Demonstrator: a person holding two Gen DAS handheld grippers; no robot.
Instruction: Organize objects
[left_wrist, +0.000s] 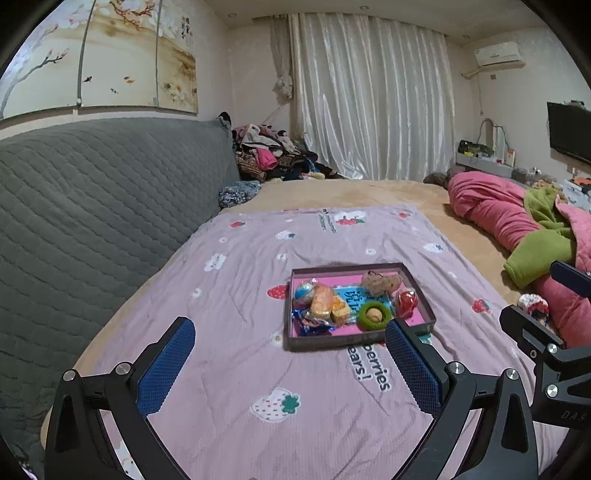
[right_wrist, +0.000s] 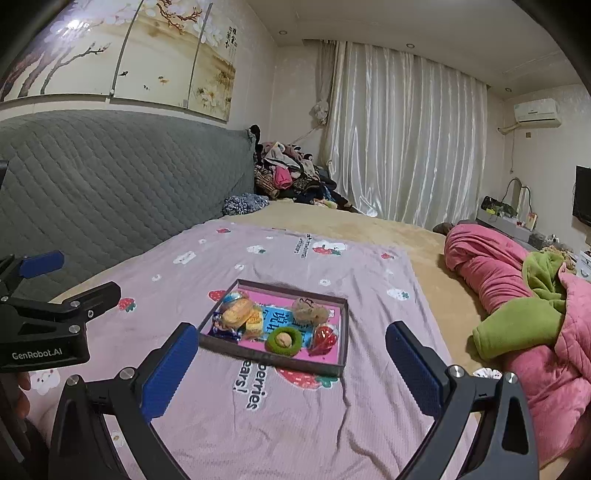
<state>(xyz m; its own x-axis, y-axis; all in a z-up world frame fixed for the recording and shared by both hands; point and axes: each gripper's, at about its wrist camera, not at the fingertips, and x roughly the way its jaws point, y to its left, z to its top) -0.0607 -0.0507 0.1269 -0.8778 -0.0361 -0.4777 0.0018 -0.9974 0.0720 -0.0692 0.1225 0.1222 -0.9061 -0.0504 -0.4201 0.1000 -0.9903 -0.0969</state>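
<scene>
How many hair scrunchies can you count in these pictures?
2 clearly: a green scrunchie in the tray, front middle; a multicoloured scrunchie on the bed beside the pink quilt. Others may be hidden.

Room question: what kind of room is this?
Most likely a bedroom. There is a bed with a strawberry-print sheet, a bundled pink quilt, and long white curtains over the window.

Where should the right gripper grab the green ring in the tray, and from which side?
Grip the green ring across its fuzzy outer band, coming from above. It lies flat near the tray's front wall, with a tan lump filling its hole, so a side approach looks blocked. The open right gripper seems wide enough to span it.
</scene>
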